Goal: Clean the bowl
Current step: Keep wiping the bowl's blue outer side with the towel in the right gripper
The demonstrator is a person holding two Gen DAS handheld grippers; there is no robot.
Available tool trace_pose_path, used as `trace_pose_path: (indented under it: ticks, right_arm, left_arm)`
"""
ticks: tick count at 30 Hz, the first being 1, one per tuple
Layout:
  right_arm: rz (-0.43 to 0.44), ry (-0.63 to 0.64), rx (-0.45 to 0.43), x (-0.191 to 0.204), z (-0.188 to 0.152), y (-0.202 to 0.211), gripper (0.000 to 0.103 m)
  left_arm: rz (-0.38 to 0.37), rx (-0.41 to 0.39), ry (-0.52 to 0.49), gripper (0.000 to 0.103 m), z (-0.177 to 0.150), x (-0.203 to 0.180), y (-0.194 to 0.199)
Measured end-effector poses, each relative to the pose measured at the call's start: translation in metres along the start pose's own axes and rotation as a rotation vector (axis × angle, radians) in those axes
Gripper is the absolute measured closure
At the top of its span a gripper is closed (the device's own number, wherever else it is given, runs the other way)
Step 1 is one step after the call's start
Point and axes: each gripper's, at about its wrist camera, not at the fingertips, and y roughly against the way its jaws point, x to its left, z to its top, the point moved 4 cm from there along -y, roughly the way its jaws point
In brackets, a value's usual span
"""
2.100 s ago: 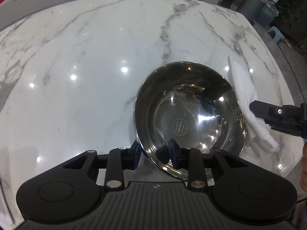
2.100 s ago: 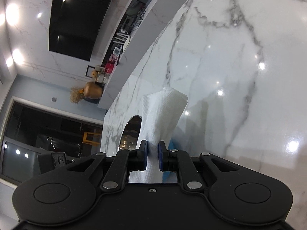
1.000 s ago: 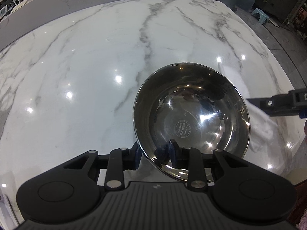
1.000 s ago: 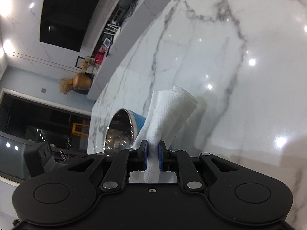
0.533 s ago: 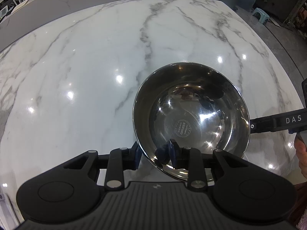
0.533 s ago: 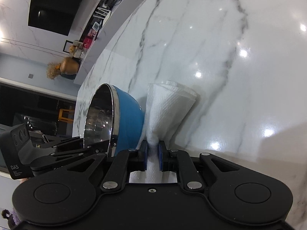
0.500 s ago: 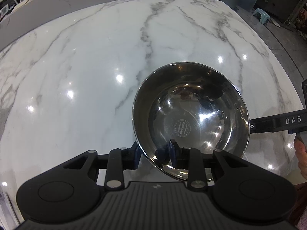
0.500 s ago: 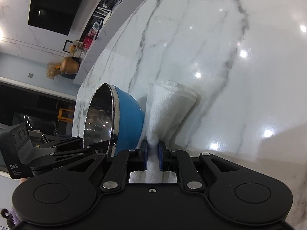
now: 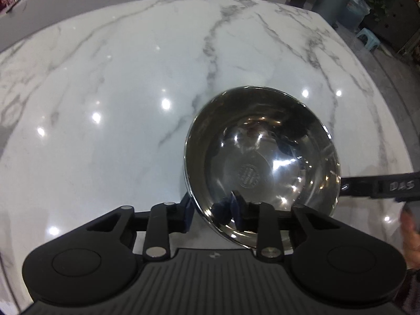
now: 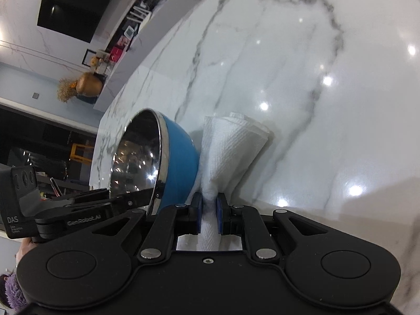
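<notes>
Bowl point(image 9: 262, 162), steel inside and blue outside point(image 10: 178, 157), tilted up on edge over the marble table point(image 9: 105, 92), near its right-hand corner, mouth turned toward the left gripper point(image 9: 212, 210). Left jaws astride the near rim, one pad inside and one outside, just closed further and judged clamped on the rim, though contact at the outer pad not clearly visible. Likely light, rigid and slick; polished wall offers little friction, so rim the only sound hold, and liable to pivot or slip there under wiping pressure. Right gripper point(image 10: 209, 204) clamped tight on a folded paper towel point(image 10: 231, 147), soft and limp, fanned out ahead of the pads and lying just beside the blue outer wall, possibly touching it. Towel on the wrong side of the bowl for the interior; rim to be cleared first. Table otherwise bare nearby. Bins, stool and plants beyond the far edge, well apart. Part of a hand point(image 9: 410, 228) at right edge of left view.
</notes>
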Motion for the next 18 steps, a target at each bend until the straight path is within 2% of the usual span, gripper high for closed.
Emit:
trace_pose_path:
  ticks: [4, 10, 16, 18]
  right_arm:
    - [0.048, -0.017, -0.066, -0.001, 0.007, 0.015, 0.092]
    - [0.087, -0.034, -0.112, -0.001, 0.012, 0.024, 0.092]
    - [0.076, -0.025, -0.077, -0.003, 0.01, 0.021, 0.092]
    - [0.07, -0.022, -0.065, -0.002, 0.009, 0.019, 0.092]
  left_arm:
    - [0.012, -0.002, -0.014, 0.078, 0.002, -0.001, 0.0]
    - [0.04, -0.008, -0.046, 0.08, 0.005, -0.002, 0.001]
    - [0.043, -0.005, -0.03, 0.08, 0.005, -0.002, 0.0]
    - [0.031, 0.01, -0.006, 0.074, 0.003, -0.001, -0.001]
